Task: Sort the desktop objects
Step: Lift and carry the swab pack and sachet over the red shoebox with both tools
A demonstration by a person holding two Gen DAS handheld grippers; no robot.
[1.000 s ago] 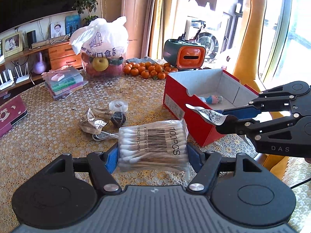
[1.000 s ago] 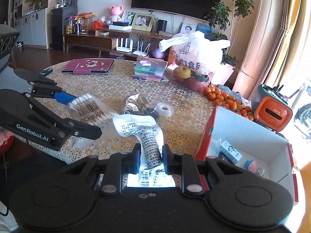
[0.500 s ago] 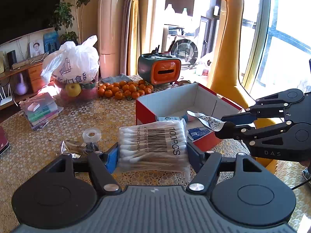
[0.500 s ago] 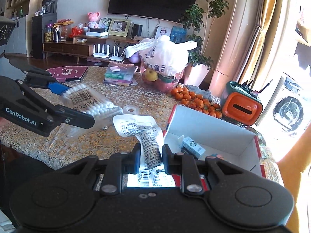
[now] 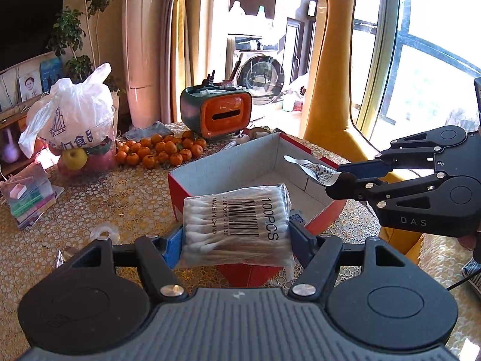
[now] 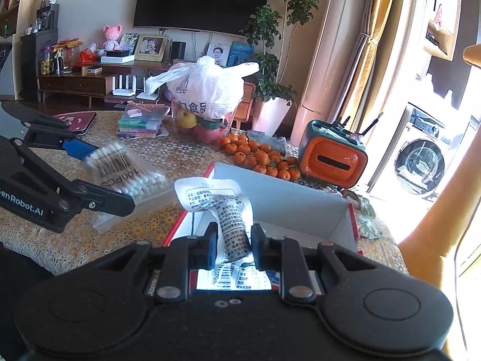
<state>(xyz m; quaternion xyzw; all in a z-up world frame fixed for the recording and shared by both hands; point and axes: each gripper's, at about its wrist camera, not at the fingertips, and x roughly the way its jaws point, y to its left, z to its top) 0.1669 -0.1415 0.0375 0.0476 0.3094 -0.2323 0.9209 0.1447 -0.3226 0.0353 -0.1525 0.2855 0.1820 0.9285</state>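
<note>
Grippers, one in each of a person's hands, both carry a load above a red cardboard box (image 5: 192, 189) with a pale grey inside, standing open on a table (image 5: 99, 192) covered in gold lace-patterned cloth. The left gripper (image 5: 236, 237) is clamped across a clear packet of cotton swabs (image 5: 237, 219), printed with a barcode and "100PCS"; the packet lies flat between the blue-padded fingers, one at each short side, and pokes forward past the tips, over the box's near corner. The right gripper (image 6: 233, 237) is closed on a crumpled white printed sachet (image 6: 231, 213), pinched near its middle, its upper half flopping forward and its lower end trailing back toward the camera; in the left wrist view it hangs over the box's right wall. The step in hand appears to be dropping both items into the box. To do it well, each gripper should probably travel further over the open interior and lower before the fingers part, because the swab packet looks slippery and the sachet is light and may drift. Mandarins (image 5: 162, 150), an orange tissue holder (image 5: 218, 114) and a white bag of fruit (image 5: 69, 120) sit beyond the box.
</note>
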